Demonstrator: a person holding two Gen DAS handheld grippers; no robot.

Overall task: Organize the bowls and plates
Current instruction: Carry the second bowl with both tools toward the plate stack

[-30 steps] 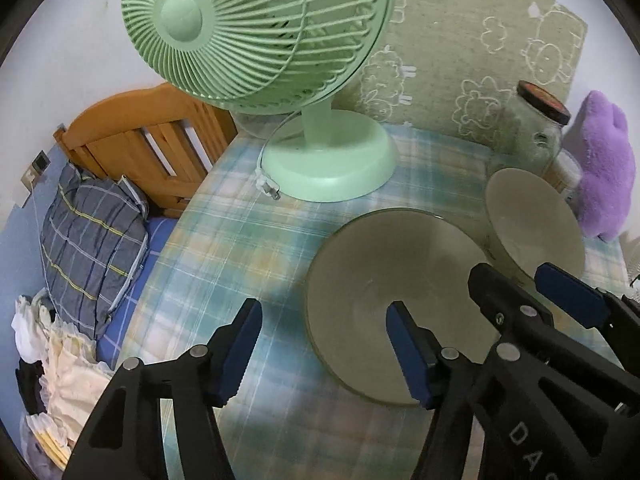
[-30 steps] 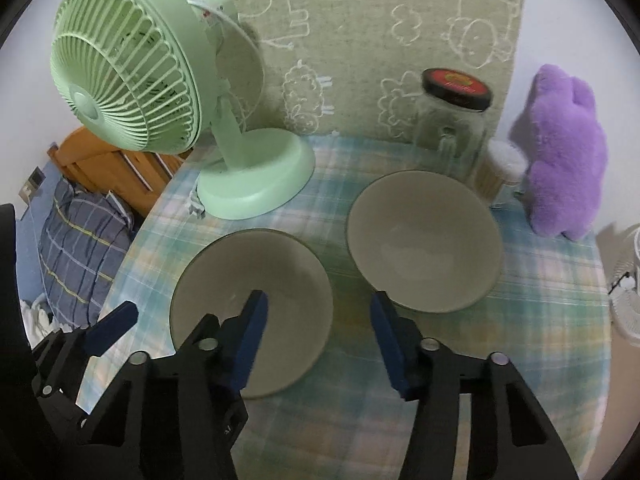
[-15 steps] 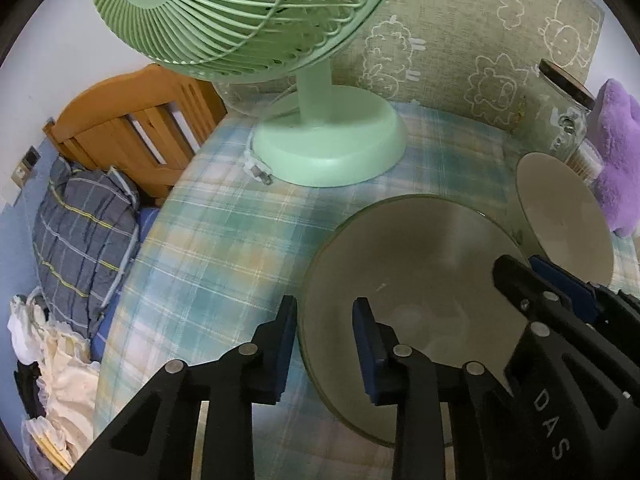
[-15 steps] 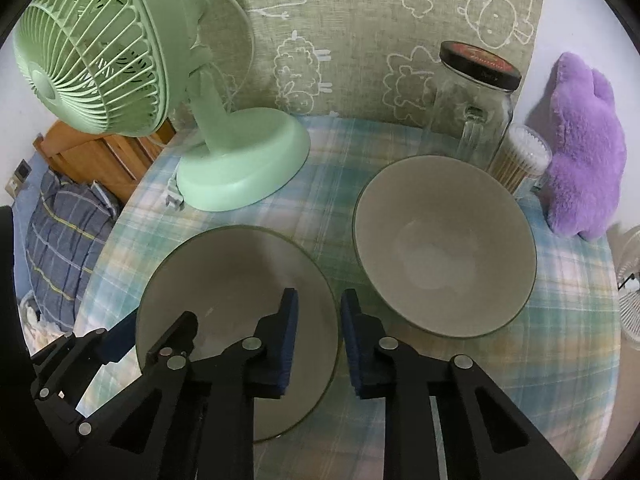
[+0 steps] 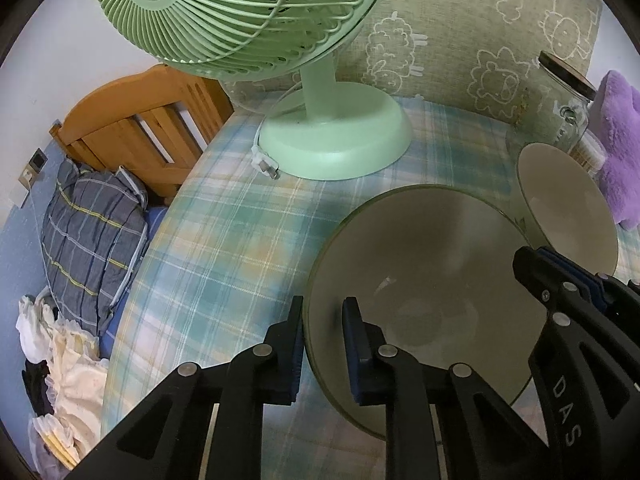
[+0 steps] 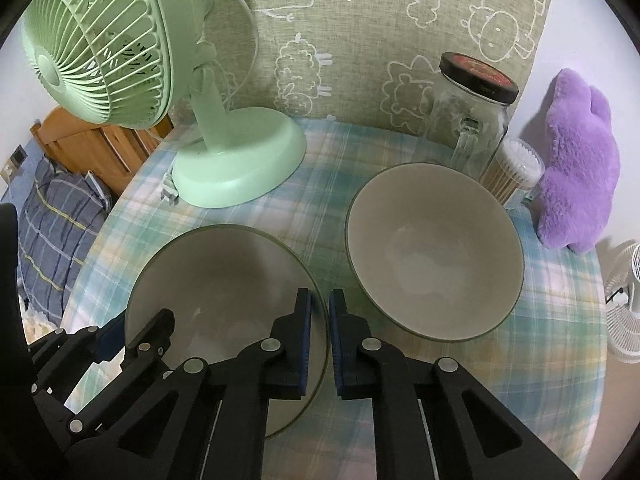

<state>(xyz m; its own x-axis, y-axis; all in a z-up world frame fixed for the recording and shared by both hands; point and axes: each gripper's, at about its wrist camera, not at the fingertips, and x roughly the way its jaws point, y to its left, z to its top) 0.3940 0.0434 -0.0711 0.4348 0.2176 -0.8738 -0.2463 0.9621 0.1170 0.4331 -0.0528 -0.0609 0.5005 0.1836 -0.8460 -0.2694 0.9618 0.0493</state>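
Two grey-green bowls stand on the checked tablecloth. The near bowl (image 5: 424, 280) (image 6: 224, 288) is held at opposite rims. My left gripper (image 5: 323, 312) is shut on its left rim, one finger outside and one inside; it also shows in the right wrist view (image 6: 116, 328). My right gripper (image 6: 320, 308) is shut on its right rim, seen too in the left wrist view (image 5: 560, 272). The second bowl (image 6: 434, 252) (image 5: 568, 208) stands free to the right.
A green desk fan (image 6: 224, 160) (image 5: 332, 136) stands at the back left, its plug (image 5: 266, 166) lying on the cloth. A glass jar (image 6: 472, 116), a cotton-swab tub (image 6: 514, 174) and a purple plush toy (image 6: 576, 172) stand at the back right. The table edge (image 5: 140, 288) drops to a bed on the left.
Both grippers moved forward and closed from wide open onto opposite rims of the near bowl. The bowl appears closer in both views.
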